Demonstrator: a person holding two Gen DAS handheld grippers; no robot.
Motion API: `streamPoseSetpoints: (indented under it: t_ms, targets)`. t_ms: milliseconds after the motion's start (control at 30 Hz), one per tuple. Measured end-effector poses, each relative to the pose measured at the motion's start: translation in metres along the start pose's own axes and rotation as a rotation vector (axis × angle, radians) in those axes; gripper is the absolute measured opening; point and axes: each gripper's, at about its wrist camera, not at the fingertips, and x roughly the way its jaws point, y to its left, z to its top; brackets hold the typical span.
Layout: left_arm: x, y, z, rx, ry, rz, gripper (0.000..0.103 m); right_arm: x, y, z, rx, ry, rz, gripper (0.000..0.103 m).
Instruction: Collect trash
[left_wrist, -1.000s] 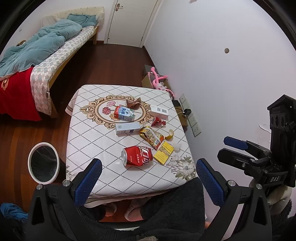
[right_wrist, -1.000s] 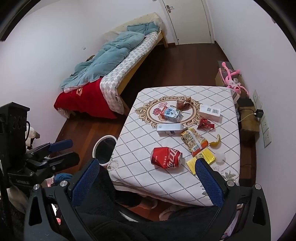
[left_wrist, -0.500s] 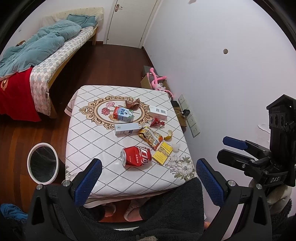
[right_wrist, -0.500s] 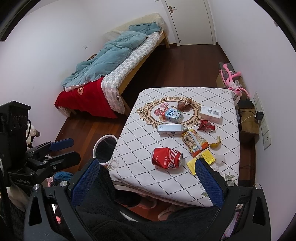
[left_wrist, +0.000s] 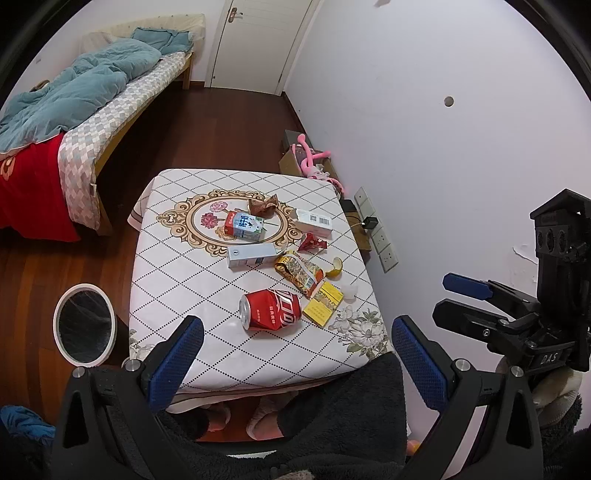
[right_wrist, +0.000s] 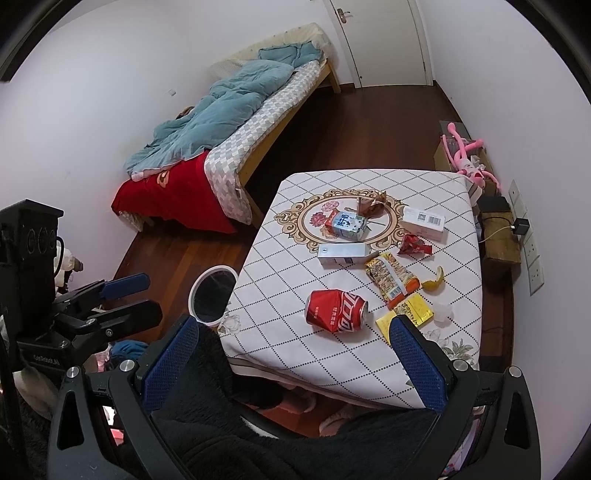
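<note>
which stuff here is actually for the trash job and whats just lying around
For the job: can, snack bag, yellow pack, peel, red wrapper, brown wrapper, carton, grey box, white box, bin.

Lying about: bed, pink toy, charger, door.

Dented red soda can (left_wrist: 270, 309): lying on its side on the tabletop (left_wrist: 177, 273), ahead of the left jaws, centred between them.

Yellow flat packet (left_wrist: 322, 302): lying flat, just right of the can, beyond the jaws.

Printed snack wrapper (left_wrist: 298, 271): crumpled, farther ahead, touching the packet's far edge.

Banana peel (left_wrist: 335, 267): just right of the wrapper.

Grey-white carton (left_wrist: 252, 256): lying on its side, beyond the can.

Blue-and-red milk carton (left_wrist: 244, 225) and brown crumpled wrapper (left_wrist: 263, 206): farthest ahead.

White box (left_wrist: 314, 222) and red wrapper (left_wrist: 312, 244): far right.

White-rimmed bin (left_wrist: 83, 329): on the floor, left of the jaws.
</note>
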Motion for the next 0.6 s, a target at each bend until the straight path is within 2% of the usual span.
streamPoseSetpoints:
  t_ms: [600]
  targets:
    - [-0.0020, 0.0038, -0.0009, 0.005, -0.007, 0.003, 0.103, -0.0036, 0.0015, -0.0045, -0.011, -0.007, 0.008, 0.103]
